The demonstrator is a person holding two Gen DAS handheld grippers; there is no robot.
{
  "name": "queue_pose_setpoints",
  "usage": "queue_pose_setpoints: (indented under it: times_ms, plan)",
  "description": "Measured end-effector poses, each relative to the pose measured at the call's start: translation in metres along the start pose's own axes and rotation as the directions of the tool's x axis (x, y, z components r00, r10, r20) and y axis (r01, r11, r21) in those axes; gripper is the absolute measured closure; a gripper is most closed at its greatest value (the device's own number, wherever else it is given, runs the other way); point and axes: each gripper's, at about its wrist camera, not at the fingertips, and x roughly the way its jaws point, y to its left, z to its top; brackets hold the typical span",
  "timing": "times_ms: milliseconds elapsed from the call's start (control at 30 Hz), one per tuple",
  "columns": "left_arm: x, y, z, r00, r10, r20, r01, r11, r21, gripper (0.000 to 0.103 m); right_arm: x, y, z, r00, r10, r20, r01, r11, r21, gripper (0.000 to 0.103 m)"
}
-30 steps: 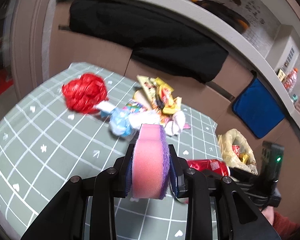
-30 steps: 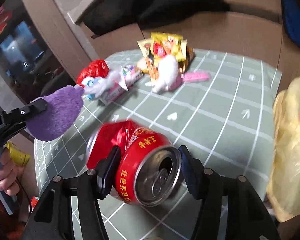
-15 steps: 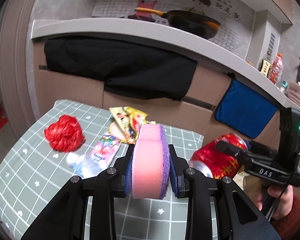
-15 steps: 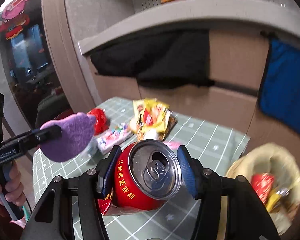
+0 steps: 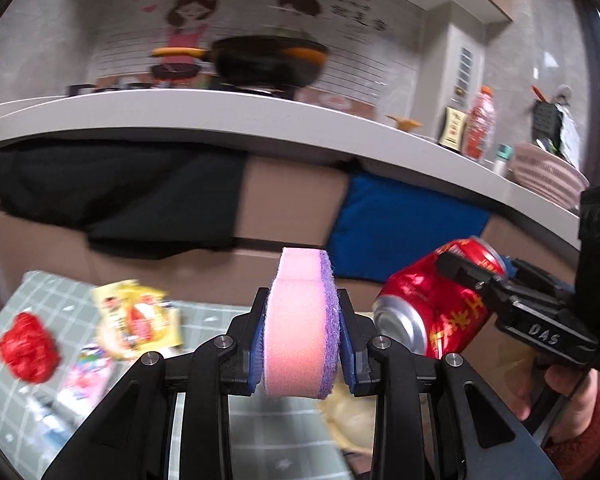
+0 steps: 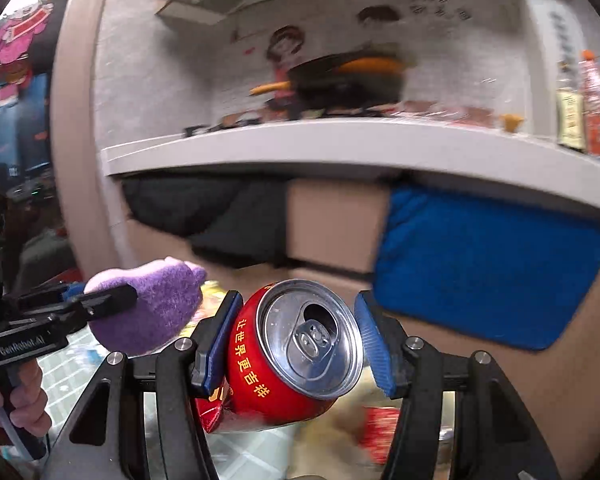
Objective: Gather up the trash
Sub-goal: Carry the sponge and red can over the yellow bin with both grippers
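Your right gripper (image 6: 296, 340) is clamped on a dented red can (image 6: 288, 360), its blue pads pressing the can's sides. The can's long axis runs roughly along the fingers and tilts up, so the silver top with the open tab faces the camera; from the left wrist view the same can (image 5: 436, 304) lies slanted, base low and to the left, top high and to the right by the gripper. You hold it in the air, above a yellowish bag (image 6: 340, 432) with something red inside, blurred. Your left gripper (image 5: 302, 340) is closed on a pink and purple sponge (image 5: 300, 320), standing on edge between the pads, purple face to the right. Farther left, on the grid-patterned table (image 5: 204, 332), lie a crumpled red wrapper (image 5: 28, 346) and yellow snack packets (image 5: 140, 316).
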Motion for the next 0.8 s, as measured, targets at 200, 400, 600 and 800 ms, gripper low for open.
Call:
queue_pose_setpoints:
  times_ms: [200, 400, 600, 800]
  plan:
    - [0.058, -0.042, -0.004, 0.994, -0.070, -0.087, 0.072, 0.997, 0.012, 0.071, -0.017, -0.052, -0.008, 0.994, -0.112, -0.010, 0.112, 0.993, 0.033, 0.049]
    - [0.086, -0.066, -0.016, 0.991, -0.079, -0.111, 0.084, 0.996, 0.041, 0.071, -0.012, -0.086, -0.027, 0.988, -0.149, -0.048, 0.152, 0.985, 0.083, 0.049]
    - [0.103, -0.074, -0.030, 0.988, -0.071, -0.141, 0.080, 0.995, 0.060, 0.071, 0.000, -0.101, -0.045, 0.983, -0.162, -0.083, 0.170, 0.979, 0.108, 0.049]
    - [0.122, -0.072, -0.038, 0.979, -0.078, -0.186, 0.087, 0.995, 0.042, 0.071, 0.014, -0.110, -0.057, 0.981, -0.158, -0.114, 0.172, 0.976, 0.130, 0.049]
